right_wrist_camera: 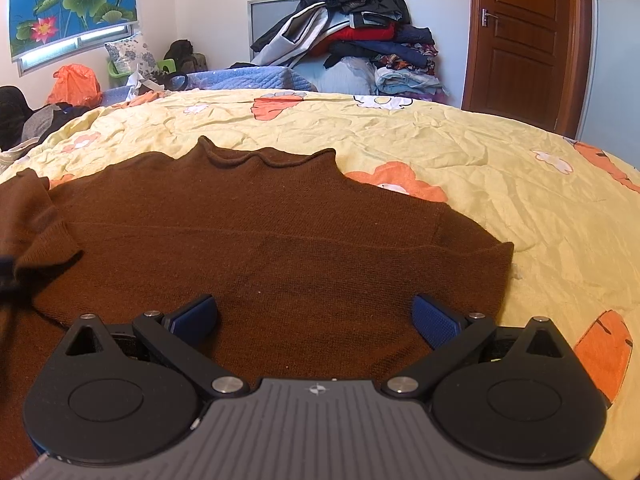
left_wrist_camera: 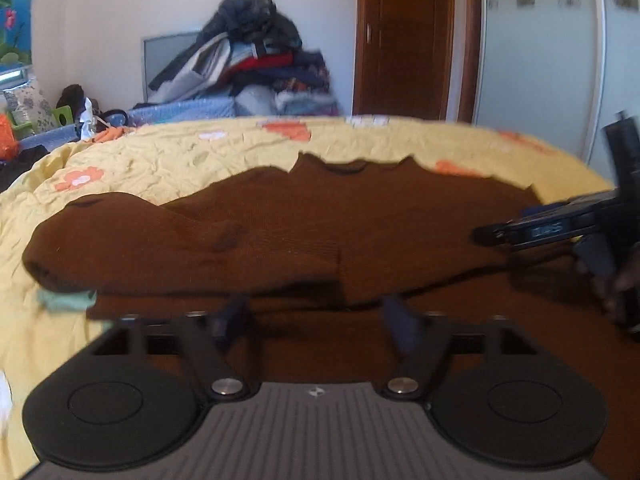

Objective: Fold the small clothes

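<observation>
The left tongs (left_wrist_camera: pixel 316 316) hang low over the near edge of a brown knitted sweater (left_wrist_camera: pixel 360 216), their blue-padded fingers (left_wrist_camera: pixel 404 326) spread apart with nothing between them. In the left wrist view the picture is blurred, and whether the pads touch the knit cannot be told. A folded sleeve (left_wrist_camera: pixel 132 248) of the sweater lies across its front just ahead of these tongs.

The right tongs (right_wrist_camera: pixel 314 318) also stand wide apart, their blue ribbed pads (right_wrist_camera: pixel 438 324) hovering just over the sweater's lower body and gripping nothing. In the left wrist view the right tongs show at the right edge (left_wrist_camera: pixel 532 232), above the sweater's side.

The sweater lies flat, collar (right_wrist_camera: pixel 268 158) away from the cameras, on a bed covered by a crumpled yellow sheet with orange and white flowers (right_wrist_camera: pixel 500 200).

Beyond the bed, a heap of dark and coloured clothes (right_wrist_camera: pixel 360 36) is stacked against the white wall, beside a brown wooden door (right_wrist_camera: pixel 524 40). A blue lotus painting (right_wrist_camera: pixel 72 4) hangs at the left.
</observation>
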### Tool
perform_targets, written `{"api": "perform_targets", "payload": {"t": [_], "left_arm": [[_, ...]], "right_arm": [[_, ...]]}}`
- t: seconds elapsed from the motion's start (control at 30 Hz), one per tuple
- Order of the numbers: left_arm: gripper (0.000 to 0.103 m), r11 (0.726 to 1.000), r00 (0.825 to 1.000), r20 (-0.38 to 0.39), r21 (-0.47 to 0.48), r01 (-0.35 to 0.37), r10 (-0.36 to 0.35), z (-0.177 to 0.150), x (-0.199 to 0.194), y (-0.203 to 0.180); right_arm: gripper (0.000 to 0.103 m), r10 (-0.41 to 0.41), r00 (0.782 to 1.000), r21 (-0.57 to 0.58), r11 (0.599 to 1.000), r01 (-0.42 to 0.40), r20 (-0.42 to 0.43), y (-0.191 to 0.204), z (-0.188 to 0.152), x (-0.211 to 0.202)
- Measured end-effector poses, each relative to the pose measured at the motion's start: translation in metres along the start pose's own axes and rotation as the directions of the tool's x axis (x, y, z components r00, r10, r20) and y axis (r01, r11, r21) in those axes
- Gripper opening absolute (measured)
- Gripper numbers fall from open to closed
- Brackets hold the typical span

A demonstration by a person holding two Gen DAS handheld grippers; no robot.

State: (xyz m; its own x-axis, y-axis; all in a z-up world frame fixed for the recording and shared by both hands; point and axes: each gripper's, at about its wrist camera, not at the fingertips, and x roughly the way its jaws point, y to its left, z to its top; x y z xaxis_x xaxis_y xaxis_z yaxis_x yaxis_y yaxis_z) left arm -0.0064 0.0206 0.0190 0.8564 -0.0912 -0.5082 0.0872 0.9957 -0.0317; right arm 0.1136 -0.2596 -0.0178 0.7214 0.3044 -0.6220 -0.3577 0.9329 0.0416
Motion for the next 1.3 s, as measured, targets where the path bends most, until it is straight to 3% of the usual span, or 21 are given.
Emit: {"api": "perform_targets", "payload": {"t": [0.03, 0.17, 0.2, 0.23, 0.27, 0.33, 0.4, 0.47, 0.57, 0.63, 0.7, 0.77, 0.87, 0.97, 1.03, 1.07, 1.13, 1.2, 1.3], "left_arm": [[0.096, 1.0, 1.0, 0.028, -0.018, -0.003, 0.004, -0.005, -0.007, 0.003], [0.097, 0.984, 0.999, 0.033, -0.176, -0.014, 0.02, -0.013, -0.011, 0.024], [0.097, 0.975, 0.999, 0.03, -0.219, -0.029, 0.037, -0.013, -0.01, 0.029], [0.097, 0.965, 0.998, 0.019, -0.257, -0.046, 0.053, -0.013, -0.007, 0.034], [0.097, 0.955, 0.998, 0.003, -0.29, -0.06, 0.064, -0.012, -0.004, 0.038], [0.097, 0.94, 0.998, -0.017, -0.336, -0.067, 0.065, -0.013, -0.003, 0.044], [0.097, 0.934, 0.998, -0.005, -0.353, -0.06, 0.062, -0.015, -0.006, 0.048], [0.097, 0.935, 0.998, 0.003, -0.351, -0.06, 0.066, -0.017, -0.008, 0.049], [0.097, 0.935, 0.997, 0.004, -0.347, -0.068, 0.074, -0.018, -0.009, 0.049], [0.097, 0.933, 0.997, 0.005, -0.353, -0.067, 0.073, -0.016, -0.006, 0.05], [0.097, 0.93, 0.998, 0.007, -0.362, -0.06, 0.067, -0.016, -0.005, 0.05], [0.097, 0.929, 0.998, 0.006, -0.366, -0.056, 0.063, -0.016, -0.005, 0.05], [0.097, 0.927, 0.998, 0.009, -0.37, -0.055, 0.062, -0.016, -0.006, 0.05], [0.097, 0.926, 0.998, 0.008, -0.373, -0.055, 0.062, -0.016, -0.006, 0.051], [0.097, 0.925, 0.998, 0.007, -0.375, -0.054, 0.062, -0.016, -0.005, 0.051], [0.097, 0.925, 0.998, 0.007, -0.375, -0.054, 0.061, -0.016, -0.005, 0.051], [0.097, 0.925, 0.998, 0.007, -0.375, -0.054, 0.061, -0.016, -0.005, 0.051], [0.097, 0.925, 0.998, 0.006, -0.375, -0.055, 0.062, -0.016, -0.005, 0.051], [0.097, 0.925, 0.998, 0.007, -0.376, -0.054, 0.061, -0.016, -0.005, 0.051]], "right_arm": [[0.103, 0.001, 1.0, -0.001, 1.0, -0.001, -0.002, 0.0, 0.0, 0.0], [0.103, -0.021, 0.999, 0.039, 0.999, 0.022, -0.044, 0.008, 0.014, -0.001], [0.102, 0.016, 0.999, 0.131, 0.991, -0.01, -0.048, 0.009, 0.023, -0.004], [0.102, 0.117, 0.993, 0.25, 0.963, -0.105, -0.032, 0.009, 0.031, -0.009], [0.102, 0.255, 0.967, 0.364, 0.901, -0.237, -0.002, 0.011, 0.037, -0.01], [0.103, 0.495, 0.868, 0.514, 0.734, -0.445, 0.044, 0.023, 0.046, -0.002], [0.103, 0.609, 0.793, 0.58, 0.645, -0.498, 0.003, 0.044, 0.052, 0.016], [0.102, 0.661, 0.747, 0.629, 0.612, -0.479, -0.073, 0.062, 0.052, 0.039], [0.095, 0.671, 0.729, 0.681, 0.599, -0.422, -0.138, 0.078, 0.044, 0.061], [0.095, 0.684, 0.718, 0.685, 0.583, -0.436, -0.125, 0.086, 0.046, 0.061], [0.092, 0.711, 0.691, 0.696, 0.563, -0.447, -0.131, 0.095, 0.048, 0.063], [0.09, 0.721, 0.675, 0.689, 0.569, -0.449, -0.155, 0.104, 0.048, 0.065], [0.079, 0.715, 0.677, 0.669, 0.592, -0.449, -0.178, 0.113, 0.048, 0.067], [0.057, 0.708, 0.682, 0.672, 0.597, -0.438, -0.185, 0.114, 0.047, 0.072], [0.025, 0.696, 0.691, 0.648, 0.62, -0.443, -0.194, 0.115, 0.046, 0.071], [0.017, 0.681, 0.705, 0.627, 0.641, -0.442, -0.199, 0.113, 0.047, 0.069], [0.015, 0.664, 0.729, 0.593, 0.659, -0.464, -0.167, 0.108, 0.053, 0.061], [0.014, 0.674, 0.732, 0.579, 0.639, -0.507, -0.103, 0.095, 0.064, 0.05], [0.014, 0.656, 0.754, 0.537, 0.643, -0.545, -0.02, 0.06, 0.087, 0.022]]}}
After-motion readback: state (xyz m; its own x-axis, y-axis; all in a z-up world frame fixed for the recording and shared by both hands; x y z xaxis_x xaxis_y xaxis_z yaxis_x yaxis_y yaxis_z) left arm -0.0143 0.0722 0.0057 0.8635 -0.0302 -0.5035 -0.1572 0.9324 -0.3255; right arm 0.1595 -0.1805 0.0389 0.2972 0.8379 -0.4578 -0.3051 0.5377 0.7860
